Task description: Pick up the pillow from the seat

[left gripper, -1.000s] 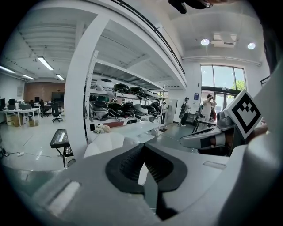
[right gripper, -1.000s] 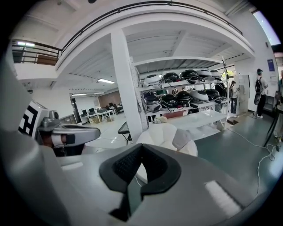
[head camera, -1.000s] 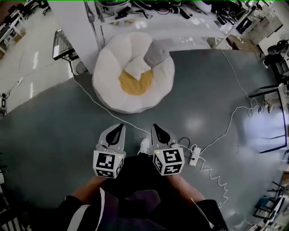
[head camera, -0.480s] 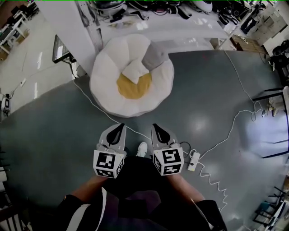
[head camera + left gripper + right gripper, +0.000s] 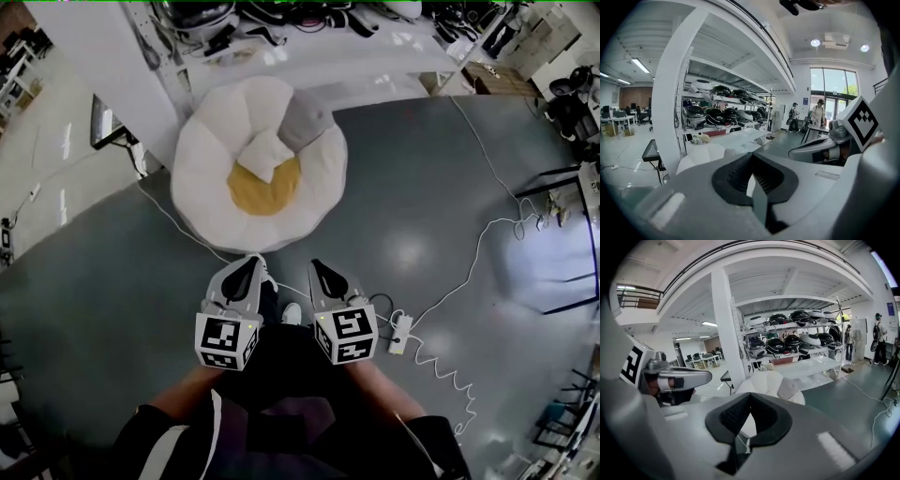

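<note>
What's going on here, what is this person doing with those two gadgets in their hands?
A person stands on the grey floor with a tool in each hand, the left tongs and the right tongs. Both are shut and hold nothing. Just ahead is a round white seat with a yellow middle. A white pillow lies on it beside a grey cushion. The tongs are short of the seat, so the pillow has not yet been picked up.
</note>
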